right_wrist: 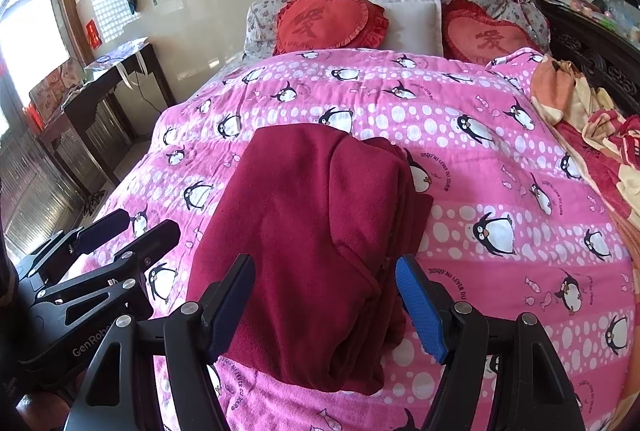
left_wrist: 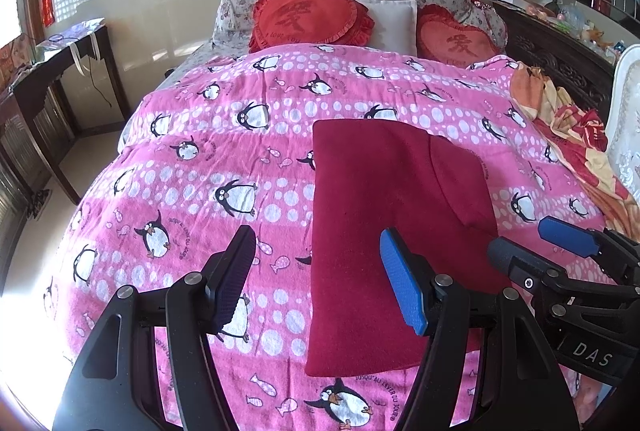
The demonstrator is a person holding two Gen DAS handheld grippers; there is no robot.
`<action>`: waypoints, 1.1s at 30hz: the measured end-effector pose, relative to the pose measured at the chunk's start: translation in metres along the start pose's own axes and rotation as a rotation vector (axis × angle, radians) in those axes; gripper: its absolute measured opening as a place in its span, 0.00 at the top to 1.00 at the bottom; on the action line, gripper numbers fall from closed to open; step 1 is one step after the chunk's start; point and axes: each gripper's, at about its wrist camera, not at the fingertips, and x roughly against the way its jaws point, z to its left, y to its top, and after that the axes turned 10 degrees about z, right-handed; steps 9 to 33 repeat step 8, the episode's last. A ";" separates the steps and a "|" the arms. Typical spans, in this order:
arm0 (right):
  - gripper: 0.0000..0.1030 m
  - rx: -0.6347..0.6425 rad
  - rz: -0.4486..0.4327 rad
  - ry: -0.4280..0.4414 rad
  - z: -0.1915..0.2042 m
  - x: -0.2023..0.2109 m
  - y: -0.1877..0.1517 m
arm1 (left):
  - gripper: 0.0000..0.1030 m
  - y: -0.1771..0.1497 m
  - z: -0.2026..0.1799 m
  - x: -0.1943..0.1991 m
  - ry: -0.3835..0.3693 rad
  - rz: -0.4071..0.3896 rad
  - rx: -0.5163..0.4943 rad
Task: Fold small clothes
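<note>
Two handheld tools side by side, both pointing forward. The left tool [left_wrist: 318,279] has its two fingers spread wide apart, holding nothing. The right tool [right_wrist: 326,305] is likewise spread wide and empty, just beside the left.

Pink penguin blanket [left_wrist: 200,159], two red heart cushions [left_wrist: 308,17], dark side table [left_wrist: 60,71].
</note>
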 end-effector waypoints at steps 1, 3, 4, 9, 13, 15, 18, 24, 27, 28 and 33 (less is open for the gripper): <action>0.32 0.001 0.002 0.000 0.000 0.000 0.000 | 0.37 0.000 0.001 -0.001 -0.001 0.002 0.002; 0.32 0.003 0.004 -0.001 0.001 -0.001 0.000 | 0.37 0.001 0.001 -0.002 -0.003 0.004 0.005; 0.32 0.003 0.005 -0.001 0.001 -0.001 0.000 | 0.37 0.001 0.002 -0.002 -0.003 0.005 0.005; 0.32 0.000 0.014 -0.001 0.000 -0.004 0.001 | 0.37 0.003 0.008 -0.007 0.000 0.016 0.018; 0.32 0.000 0.014 -0.001 0.000 -0.004 0.001 | 0.37 0.003 0.008 -0.007 0.000 0.016 0.018; 0.32 0.000 0.014 -0.001 0.000 -0.004 0.001 | 0.37 0.003 0.008 -0.007 0.000 0.016 0.018; 0.32 0.000 0.014 -0.001 0.000 -0.004 0.001 | 0.37 0.003 0.008 -0.007 0.000 0.016 0.018; 0.32 0.000 0.014 -0.001 0.000 -0.004 0.001 | 0.37 0.003 0.008 -0.007 0.000 0.016 0.018; 0.32 0.000 0.014 -0.001 0.000 -0.004 0.001 | 0.37 0.003 0.008 -0.007 0.000 0.016 0.018; 0.32 0.000 0.014 -0.001 0.000 -0.004 0.001 | 0.37 0.003 0.008 -0.007 0.000 0.016 0.018; 0.32 0.000 0.014 -0.001 0.000 -0.004 0.001 | 0.37 0.003 0.008 -0.007 0.000 0.016 0.018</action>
